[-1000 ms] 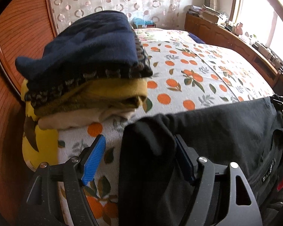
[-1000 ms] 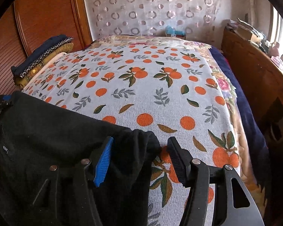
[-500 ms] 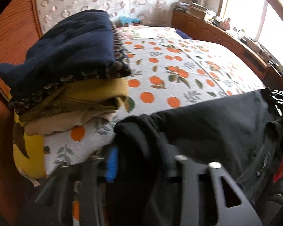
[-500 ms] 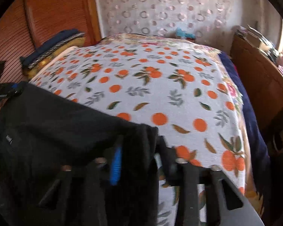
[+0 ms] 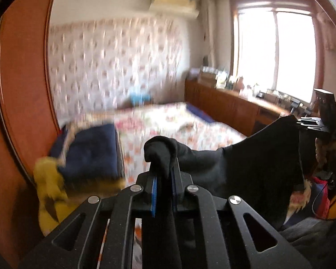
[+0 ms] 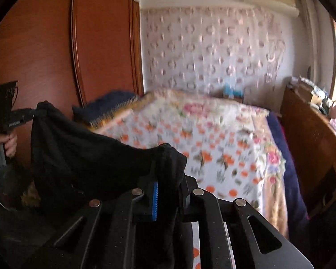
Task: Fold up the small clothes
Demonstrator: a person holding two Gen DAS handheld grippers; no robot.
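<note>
A: What's different from a second ago?

B: Both tongs stood spread around the edge of the black garment (image 5: pixel 253 170) as it lay at the near end of the bed (image 6: pixel 224 148). Now the left tongs (image 5: pixel 163 186) are closing tight on a bunched corner of it, and the right tongs (image 6: pixel 168 192) likewise on the other corner.

A: And the garment itself?

B: Off the bed, slung in the air between the two hands, sagging in the middle. The views are blurred, so I can't tell whether any of it touches the bedspread.

A: Meaning for the fold?

B: Probably it's being raised to spread flat. The folded stack (image 5: pixel 89 152) waits at the bed's left edge.
</note>
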